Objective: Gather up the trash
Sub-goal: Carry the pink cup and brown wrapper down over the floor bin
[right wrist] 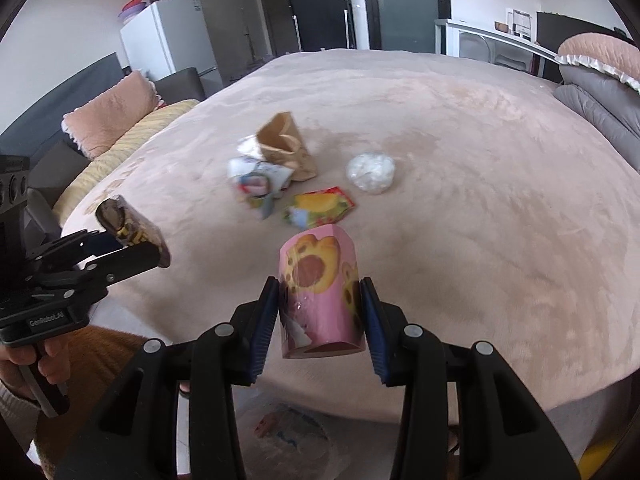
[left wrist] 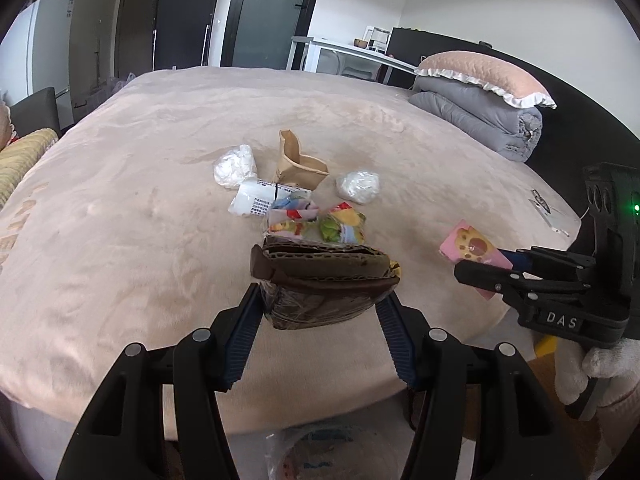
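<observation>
My left gripper (left wrist: 320, 300) is shut on a brown snack box (left wrist: 324, 276) wrapped in clear film, held above the near edge of the pink bed (left wrist: 160, 152). The same box (right wrist: 132, 228) shows at the left of the right wrist view. My right gripper (right wrist: 320, 312) is shut on a pink box with paw prints (right wrist: 320, 300), also seen at the right of the left wrist view as the pink box (left wrist: 472, 248). On the bed lie a torn brown paper bag (left wrist: 298, 160), colourful wrappers (left wrist: 320, 220), a white label wrapper (left wrist: 256, 200) and two crumpled white plastic balls (left wrist: 234, 166) (left wrist: 358, 186).
A folded grey quilt (left wrist: 480, 120) with a pink pillow (left wrist: 480, 76) lies at the bed's far right. A yellow blanket (right wrist: 120, 148) and another pillow (right wrist: 112, 116) sit at the left. A plastic bag (right wrist: 288, 432) lies on the floor below the bed edge. A white fridge (right wrist: 168, 40) stands behind.
</observation>
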